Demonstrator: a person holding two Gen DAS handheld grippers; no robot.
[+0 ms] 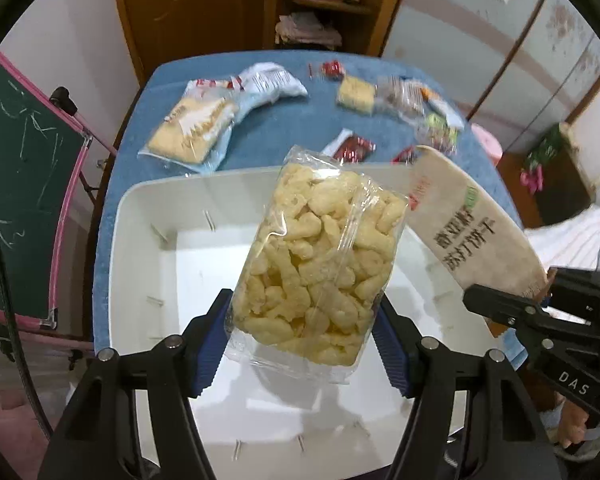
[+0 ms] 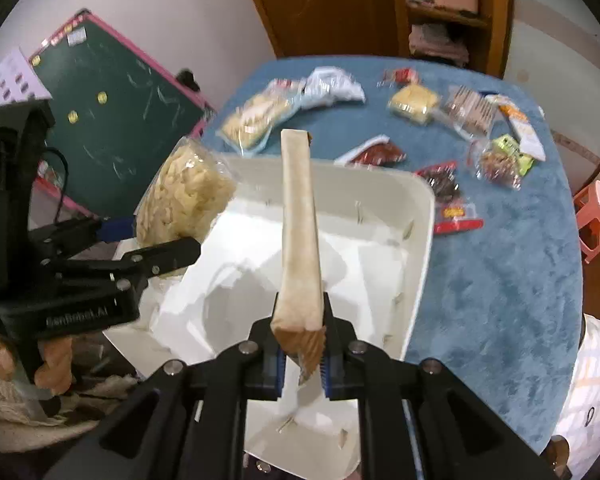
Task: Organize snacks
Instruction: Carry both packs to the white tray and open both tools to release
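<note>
The left gripper (image 1: 302,344) pinches a crinkly clear plastic bag of knobbly pale-yellow puffed snacks (image 1: 320,264) between its ribbed blue pads, holding it above the smooth white rectangular plastic bin (image 1: 148,216) that sits on the nubbly blue-covered table (image 1: 260,148). Beside it, the right gripper (image 2: 302,360) squeezes the crimped end of a flat beige paper-look cracker packet (image 2: 300,224) printed with dark characters, standing it edge-on over the same bin. Beyond the far rim lie scattered glossy wrapped snacks (image 2: 452,112), blurred, perhaps biscuits and dried fruit
</note>
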